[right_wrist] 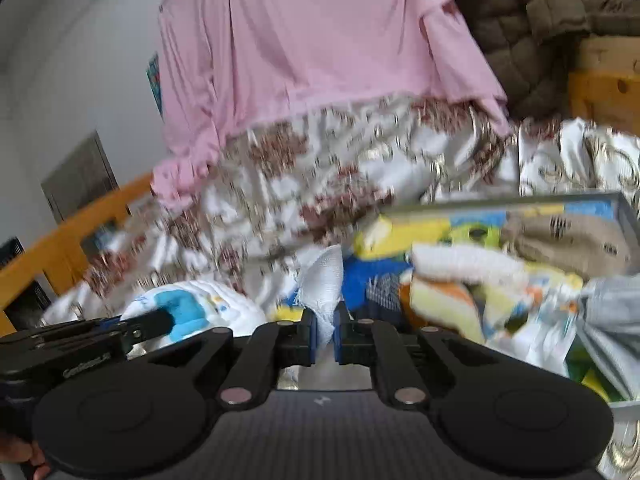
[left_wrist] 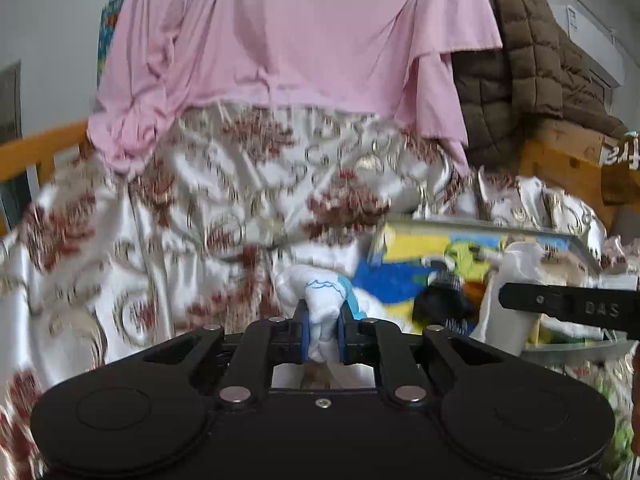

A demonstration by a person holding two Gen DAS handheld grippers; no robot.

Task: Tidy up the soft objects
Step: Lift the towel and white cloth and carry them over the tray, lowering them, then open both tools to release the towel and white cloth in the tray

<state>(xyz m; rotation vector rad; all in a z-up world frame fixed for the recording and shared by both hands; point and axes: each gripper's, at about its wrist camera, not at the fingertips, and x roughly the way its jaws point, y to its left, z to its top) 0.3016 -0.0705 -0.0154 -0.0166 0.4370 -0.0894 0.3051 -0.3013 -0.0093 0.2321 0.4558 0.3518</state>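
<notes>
In the left wrist view my left gripper (left_wrist: 323, 314) is shut on a bunched white cloth with light-blue print (left_wrist: 326, 294), held above the floral bedspread (left_wrist: 200, 200). Its blue pads (left_wrist: 305, 336) press on both sides of the cloth. My right gripper (right_wrist: 325, 316) is shut on a white gauze-like cloth (right_wrist: 322, 276). Whether the two cloths are one piece I cannot tell. The right gripper (left_wrist: 520, 300) also shows at the right edge of the left wrist view. The left gripper (right_wrist: 160, 324) shows at lower left in the right wrist view, against the blue-patched cloth (right_wrist: 188, 306).
A grey-rimmed tray (right_wrist: 500, 202) with a colourful picture holds several soft cloths: beige (right_wrist: 568, 236), white, yellow-orange and grey. A pink garment (left_wrist: 280, 40) and a brown quilted jacket (left_wrist: 532, 72) hang behind. A wooden bed rail (right_wrist: 80, 228) runs at left.
</notes>
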